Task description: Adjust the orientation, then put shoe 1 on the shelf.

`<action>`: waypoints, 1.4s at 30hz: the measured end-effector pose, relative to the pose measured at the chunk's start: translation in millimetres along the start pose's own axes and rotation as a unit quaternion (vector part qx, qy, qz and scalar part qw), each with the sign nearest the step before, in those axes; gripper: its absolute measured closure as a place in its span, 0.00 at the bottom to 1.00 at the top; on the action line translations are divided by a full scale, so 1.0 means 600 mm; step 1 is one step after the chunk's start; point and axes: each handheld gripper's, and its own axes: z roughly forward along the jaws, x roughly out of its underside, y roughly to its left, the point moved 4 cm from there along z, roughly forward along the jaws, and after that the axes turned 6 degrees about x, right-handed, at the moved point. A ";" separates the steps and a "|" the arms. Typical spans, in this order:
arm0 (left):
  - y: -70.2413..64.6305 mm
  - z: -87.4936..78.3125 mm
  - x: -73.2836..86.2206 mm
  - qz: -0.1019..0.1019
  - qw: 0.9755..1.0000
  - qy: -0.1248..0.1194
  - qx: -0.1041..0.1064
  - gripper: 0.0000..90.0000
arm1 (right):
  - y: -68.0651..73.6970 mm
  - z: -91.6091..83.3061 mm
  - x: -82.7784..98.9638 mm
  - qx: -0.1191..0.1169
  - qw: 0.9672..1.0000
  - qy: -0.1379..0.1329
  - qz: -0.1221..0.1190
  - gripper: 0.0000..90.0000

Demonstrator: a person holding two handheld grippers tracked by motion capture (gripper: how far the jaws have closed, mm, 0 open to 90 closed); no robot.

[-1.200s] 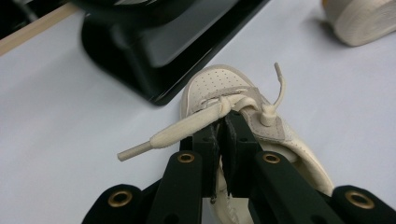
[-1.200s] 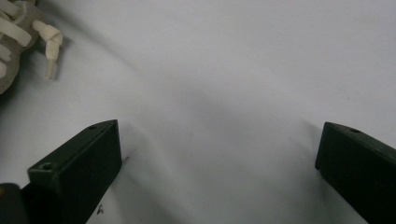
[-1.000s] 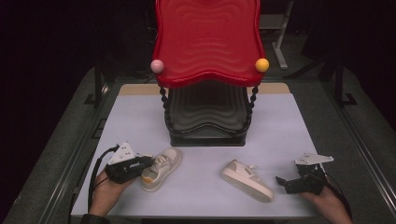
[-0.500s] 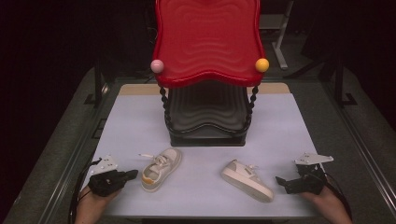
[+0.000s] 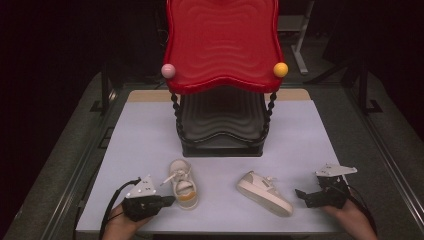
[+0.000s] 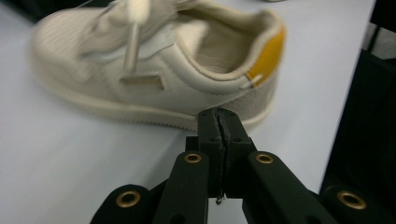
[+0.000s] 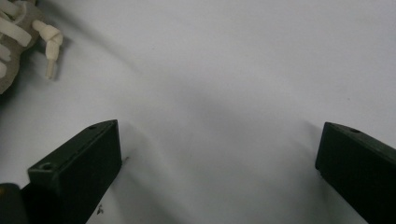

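Two small cream shoes lie on the white table top [image 5: 150, 140]. The left shoe [image 5: 182, 189] has an orange heel tab, and its heel [image 6: 261, 65] faces the near edge. My left gripper [image 5: 169, 200] is shut with nothing between its jaws. In the left gripper view, the left gripper's [image 6: 218, 116] tips sit right at the sole by that heel. The right shoe [image 5: 264, 193] lies slanted, sole edge toward me. My right gripper [image 5: 300, 192] stands open just right of it, resting low on the table. Its own view shows the right gripper [image 7: 219, 154] with bare table between wide jaws and a lace end [image 7: 49, 46] at the top left.
A two-tier stand rises behind the shoes: a red wavy tray [image 5: 222, 45] on top and a black tray [image 5: 222, 120] below, on twisted black posts. A pink ball [image 5: 168, 70] and a yellow ball [image 5: 280, 69] sit at the red tray's corners. Dark floor surrounds the table.
My left gripper drew away to the left of its shoe, then came back against the heel. The left shoe has turned, its heel swung to the right. The right gripper kept still.
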 end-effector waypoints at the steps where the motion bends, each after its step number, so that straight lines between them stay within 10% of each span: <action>1: -0.003 0.007 -0.005 0.003 1.000 0.000 0.004 0.98 | 0.000 0.000 0.000 0.000 1.000 0.000 0.000 0.00; 7: -0.018 0.026 -0.023 0.016 1.000 0.000 0.018 0.92 | 0.000 0.000 0.000 0.000 1.000 0.000 0.000 0.00; 19: -0.039 0.024 -0.096 0.037 0.996 -0.078 0.010 0.68 | 0.000 0.000 0.000 0.000 1.000 0.000 0.000 0.00; 42: -0.026 0.061 -0.085 -0.006 0.999 -0.030 0.013 0.85 | 0.000 0.000 0.000 0.000 1.000 0.000 0.000 0.00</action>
